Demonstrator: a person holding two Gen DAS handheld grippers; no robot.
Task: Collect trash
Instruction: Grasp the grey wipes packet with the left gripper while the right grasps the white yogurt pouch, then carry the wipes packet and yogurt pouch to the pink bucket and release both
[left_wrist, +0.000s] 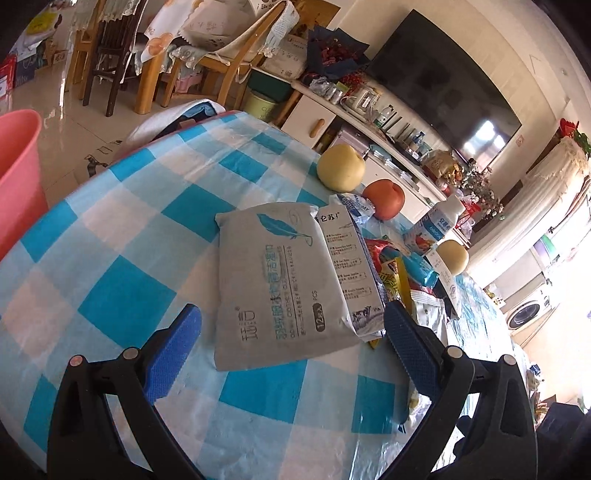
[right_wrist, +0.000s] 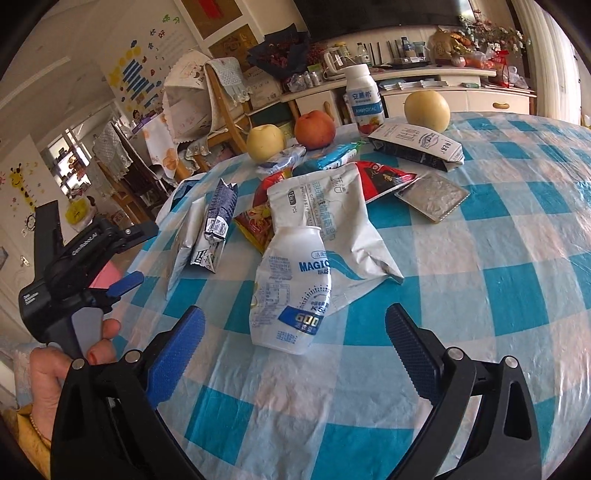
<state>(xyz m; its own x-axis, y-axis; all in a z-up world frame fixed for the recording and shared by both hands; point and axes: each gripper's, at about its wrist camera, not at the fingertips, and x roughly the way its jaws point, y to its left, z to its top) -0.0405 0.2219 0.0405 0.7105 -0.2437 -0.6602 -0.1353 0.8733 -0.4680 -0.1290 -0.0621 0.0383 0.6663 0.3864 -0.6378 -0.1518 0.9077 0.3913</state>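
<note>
Trash lies scattered on a blue-checked tablecloth (right_wrist: 498, 295). In the left wrist view a grey wet-wipes pack (left_wrist: 280, 288) lies flat, its near end between the spread fingers of my left gripper (left_wrist: 291, 347), which is open and not touching it. A flattened milk carton (left_wrist: 354, 273) leans on the pack's right side. In the right wrist view a crushed white drink bottle (right_wrist: 291, 291) lies just ahead of my right gripper (right_wrist: 295, 350), which is open and holds nothing. A hand (right_wrist: 55, 365) holds the left gripper (right_wrist: 135, 258) at the table's left edge.
A pink bin (left_wrist: 18, 173) stands left of the table. Further back lie a red wrapper (right_wrist: 384, 177), a foil tray (right_wrist: 432, 195) and a black-and-white carton (right_wrist: 417, 144). Two pears (right_wrist: 426, 110), an apple (right_wrist: 314, 129) and an upright bottle (right_wrist: 364, 99) stand at the far edge.
</note>
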